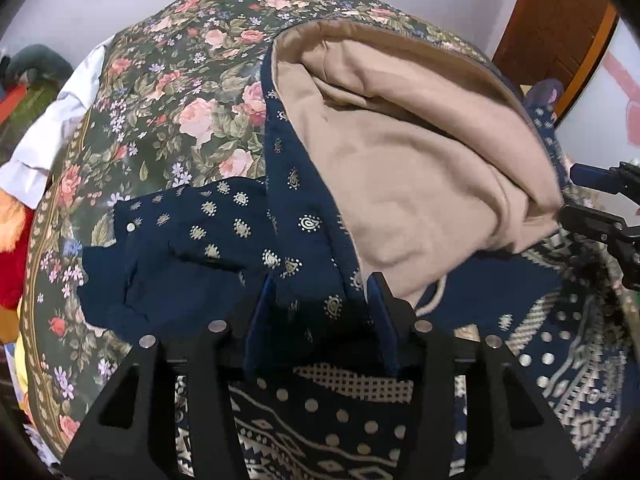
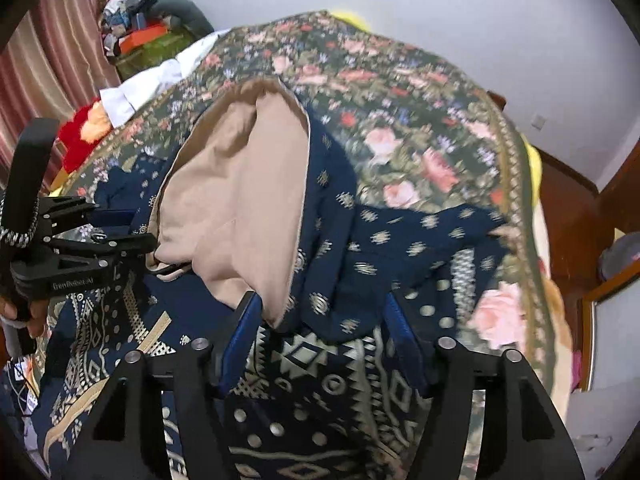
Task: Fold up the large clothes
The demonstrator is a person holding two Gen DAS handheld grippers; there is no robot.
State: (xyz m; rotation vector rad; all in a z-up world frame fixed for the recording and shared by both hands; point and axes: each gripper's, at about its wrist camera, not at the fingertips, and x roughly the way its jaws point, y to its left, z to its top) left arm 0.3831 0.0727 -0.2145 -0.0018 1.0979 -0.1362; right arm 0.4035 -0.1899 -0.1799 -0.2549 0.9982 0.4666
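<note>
A large navy garment (image 1: 208, 236) with cream prints and a tan lining (image 1: 420, 152) lies folded over itself on the floral bedspread (image 1: 168, 92). My left gripper (image 1: 320, 308) hovers over its near patterned part. The jaws stand apart, with navy cloth lying loose between the blue pads (image 1: 258, 320). The right gripper (image 1: 570, 192) shows at the right edge, beside the tan fold. In the right wrist view the right gripper (image 2: 324, 324) is open over the garment (image 2: 400, 240), and the tan lining's (image 2: 240, 184) corner hangs by its left finger. The left gripper (image 2: 138, 227) sits at the left, held by a hand.
A white cloth (image 1: 60, 120) and red plush items (image 1: 16, 256) lie at the bed's left edge. A wooden door (image 1: 560, 28) stands at the back right. A striped curtain (image 2: 44, 60) and a heap of things (image 2: 140, 28) fill the far left corner. Wooden furniture (image 2: 592, 280) stands at the right.
</note>
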